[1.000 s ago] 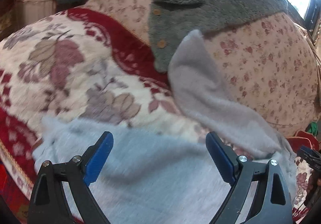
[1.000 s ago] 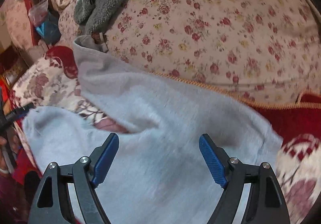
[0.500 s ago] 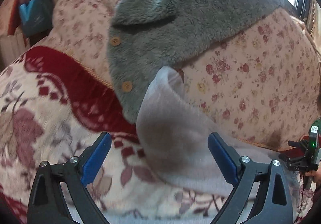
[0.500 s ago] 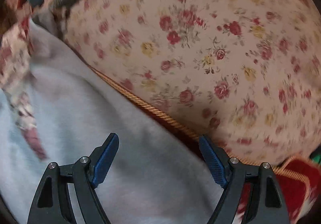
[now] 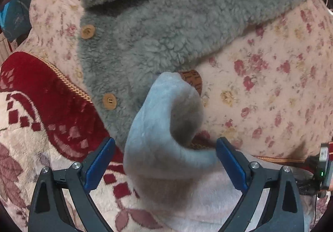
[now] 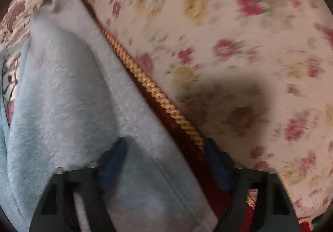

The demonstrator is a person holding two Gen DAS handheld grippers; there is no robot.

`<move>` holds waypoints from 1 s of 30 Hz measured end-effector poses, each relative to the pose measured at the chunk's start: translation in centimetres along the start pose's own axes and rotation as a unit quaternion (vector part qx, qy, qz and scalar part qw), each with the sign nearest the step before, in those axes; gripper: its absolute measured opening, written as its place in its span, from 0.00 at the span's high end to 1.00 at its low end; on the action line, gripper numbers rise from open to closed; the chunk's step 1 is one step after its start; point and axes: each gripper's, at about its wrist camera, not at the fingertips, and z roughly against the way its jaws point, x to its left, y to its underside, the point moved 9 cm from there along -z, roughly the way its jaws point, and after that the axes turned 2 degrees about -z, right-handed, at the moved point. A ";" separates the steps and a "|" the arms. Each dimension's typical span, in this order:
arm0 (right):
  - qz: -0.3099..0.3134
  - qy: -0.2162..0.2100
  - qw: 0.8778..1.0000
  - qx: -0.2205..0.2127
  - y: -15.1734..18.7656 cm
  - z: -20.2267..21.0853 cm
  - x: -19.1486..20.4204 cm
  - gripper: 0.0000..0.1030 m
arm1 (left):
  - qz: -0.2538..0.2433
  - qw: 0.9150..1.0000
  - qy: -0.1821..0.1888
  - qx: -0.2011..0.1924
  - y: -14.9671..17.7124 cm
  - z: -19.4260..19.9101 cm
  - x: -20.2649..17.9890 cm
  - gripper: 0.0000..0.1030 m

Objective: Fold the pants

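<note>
Clearly the folding has hardly begun: the pale blue fleece pants lie spread on the red and cream flowered blanket, one leg end curling up between the wide-open jaws of the left gripper, not pinched. The right gripper has just been closing around the pants' edge (blurred, so I cannot tell if it grips). Behind rise a pink rose-printed cushion and a grey fluffy buttoned jacket.
</note>
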 end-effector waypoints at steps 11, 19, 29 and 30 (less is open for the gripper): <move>0.049 0.130 0.990 -0.038 0.2 4.8 1.3 0.91 | -0.006 1.000 -0.005 -0.015 0.3 -0.7 -0.2 0.81; 0.021 0.206 0.972 -0.109 1.5 17.3 1.3 0.91 | 0.025 0.996 0.039 -0.081 0.2 8.7 0.8 0.88; 0.015 0.173 0.971 -0.164 8.7 26.8 11.9 0.91 | 0.050 0.988 0.091 -0.117 9.9 19.2 3.9 0.88; 0.019 0.163 0.973 -0.162 10.0 27.1 13.6 0.91 | 0.060 0.987 0.096 -0.116 11.9 20.0 4.8 0.88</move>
